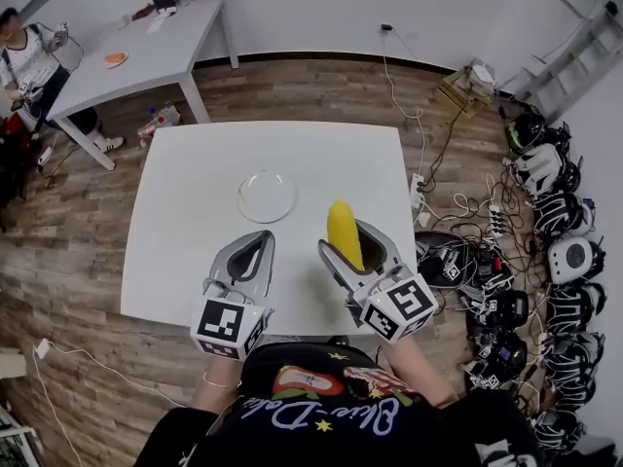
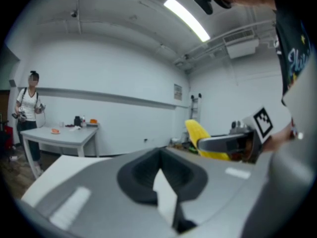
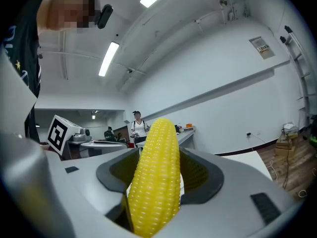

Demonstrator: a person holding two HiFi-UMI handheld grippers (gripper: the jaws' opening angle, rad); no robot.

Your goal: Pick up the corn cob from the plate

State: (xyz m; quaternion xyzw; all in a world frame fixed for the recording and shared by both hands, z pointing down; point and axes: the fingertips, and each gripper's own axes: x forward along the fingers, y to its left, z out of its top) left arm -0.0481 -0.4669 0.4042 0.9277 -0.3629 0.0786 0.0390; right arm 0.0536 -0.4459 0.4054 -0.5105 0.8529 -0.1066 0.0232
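head view. finds the right gripper (image 1: 352, 245) clamped on the corn cob (image 1: 342, 230), cob lying along the jaws and reaching past their tips. finds the left gripper (image 1: 255, 249) just beside it, jaws met at the tips, nothing between them. places the plate (image 1: 266, 196) on the white table (image 1: 185, 212), just ahead of both sets of tips and apart from the cob. notes, well ahead of the left jaws, a grey side table (image 1: 146, 56) with a person (image 1: 24, 61) at its end. notes cables and headsets (image 1: 555, 232) on the floor outboard of the right jaws.

left gripper view. confirms the left gripper (image 2: 161, 182) closed; shows only a white sliver through the recess behind the tips. adds what the head view lacks: the corn cob (image 2: 198, 131) side-on, tilted upward, in the right gripper (image 2: 225, 144) off to the right of these jaws. shows the side table (image 2: 59, 133) and the person (image 2: 28, 100) far ahead to the left.

right gripper view. confirms the right gripper (image 3: 158, 182) pressed on both flanks of the corn cob (image 3: 156, 177), upright between the jaws. blocks most of the scene ahead with the cob. shows the left gripper's marker cube (image 3: 59, 131) to the left of the jaws and, far ahead, a standing person (image 3: 138, 125). does not show the plate.
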